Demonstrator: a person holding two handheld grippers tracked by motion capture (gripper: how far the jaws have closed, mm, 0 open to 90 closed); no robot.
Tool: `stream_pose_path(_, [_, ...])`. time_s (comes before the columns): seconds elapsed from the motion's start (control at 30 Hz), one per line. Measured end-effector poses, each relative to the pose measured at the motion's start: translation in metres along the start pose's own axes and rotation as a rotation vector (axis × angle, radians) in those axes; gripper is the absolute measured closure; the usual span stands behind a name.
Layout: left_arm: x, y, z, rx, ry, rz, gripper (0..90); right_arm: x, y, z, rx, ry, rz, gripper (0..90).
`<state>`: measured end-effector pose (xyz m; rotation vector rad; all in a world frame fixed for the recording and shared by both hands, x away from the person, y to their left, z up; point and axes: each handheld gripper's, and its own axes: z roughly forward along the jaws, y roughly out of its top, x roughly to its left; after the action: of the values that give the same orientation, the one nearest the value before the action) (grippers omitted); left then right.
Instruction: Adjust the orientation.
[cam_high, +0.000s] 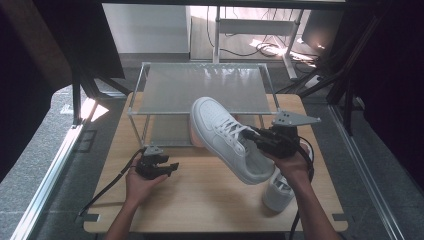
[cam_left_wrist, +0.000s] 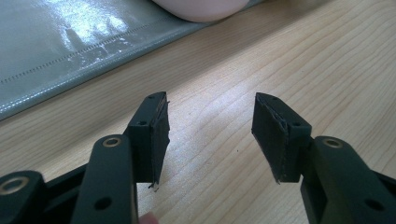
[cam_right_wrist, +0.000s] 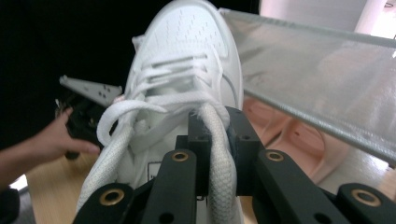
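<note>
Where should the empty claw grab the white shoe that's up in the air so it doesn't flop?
Probably the heel end. The right claw holds the white shoe by its tongue and laces, toe tilted up toward the shelf rack, so the heel hangs low nearest the person. The left claw is open over the table; coming in from the left side, it could pinch the firm heel collar.

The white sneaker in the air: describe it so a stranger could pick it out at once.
On the wooden table, in front of the two-tier metal rack, the right gripper is shut on the white sneaker, pinching its lace. This sneaker hangs tilted above the table, toe toward the rack, while the other white sneaker rests below on the tabletop.
</note>
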<state>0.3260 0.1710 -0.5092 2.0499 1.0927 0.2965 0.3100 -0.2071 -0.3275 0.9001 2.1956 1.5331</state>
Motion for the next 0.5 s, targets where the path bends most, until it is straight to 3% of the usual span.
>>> stream_pose_path(0.2, [0.000,0.000,-0.001,0.000,0.000,-0.002,47.1,-0.002,0.007,0.006,-0.015,0.019,0.020,83.6])
stream_pose_path(0.5, [0.000,0.000,-0.001,-0.003,-0.002,-0.004,47.1,-0.001,0.018,-0.001,-0.072,0.049,0.034,83.7])
